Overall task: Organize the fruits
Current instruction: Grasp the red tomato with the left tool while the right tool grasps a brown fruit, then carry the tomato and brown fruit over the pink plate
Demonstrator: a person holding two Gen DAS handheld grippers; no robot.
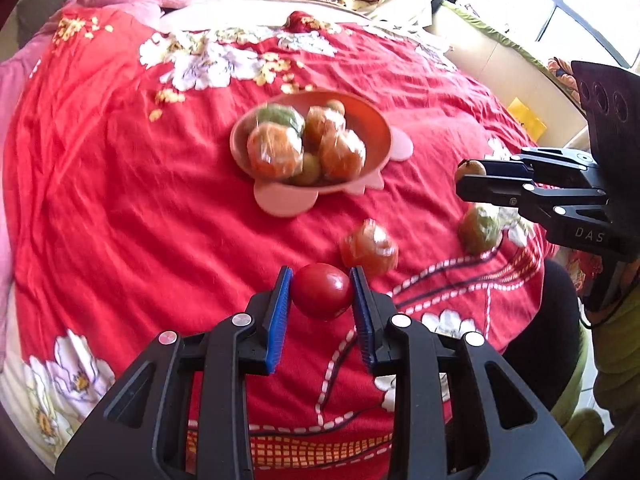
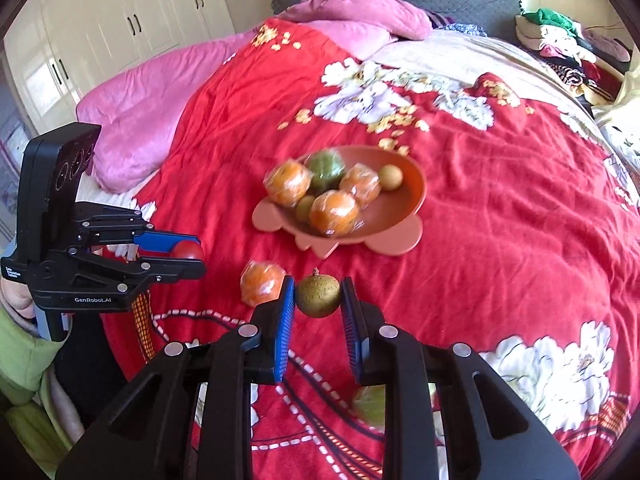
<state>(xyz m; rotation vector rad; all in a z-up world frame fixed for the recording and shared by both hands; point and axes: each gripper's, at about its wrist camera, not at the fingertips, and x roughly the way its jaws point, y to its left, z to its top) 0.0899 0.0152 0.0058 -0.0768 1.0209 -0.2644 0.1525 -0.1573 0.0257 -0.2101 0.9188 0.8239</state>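
My left gripper (image 1: 322, 292) is shut on a red tomato (image 1: 321, 291) and holds it above the red bedspread; it also shows in the right wrist view (image 2: 188, 252). My right gripper (image 2: 319, 295) is shut on a small brown round fruit (image 2: 319, 295), also seen in the left wrist view (image 1: 469, 170). A pink bowl (image 1: 372, 128) (image 2: 404, 204) sits mid-bed with several wrapped oranges, a green fruit and small brown fruits. A wrapped orange (image 1: 370, 248) (image 2: 262, 283) and a wrapped green fruit (image 1: 480, 229) (image 2: 370, 404) lie loose on the bedspread near the grippers.
The red flowered bedspread (image 1: 140, 200) covers the bed. Pink pillows (image 2: 160, 100) lie at the head. Piled clothes (image 2: 568, 44) sit at the far side. A white wardrobe (image 2: 120, 20) stands beyond.
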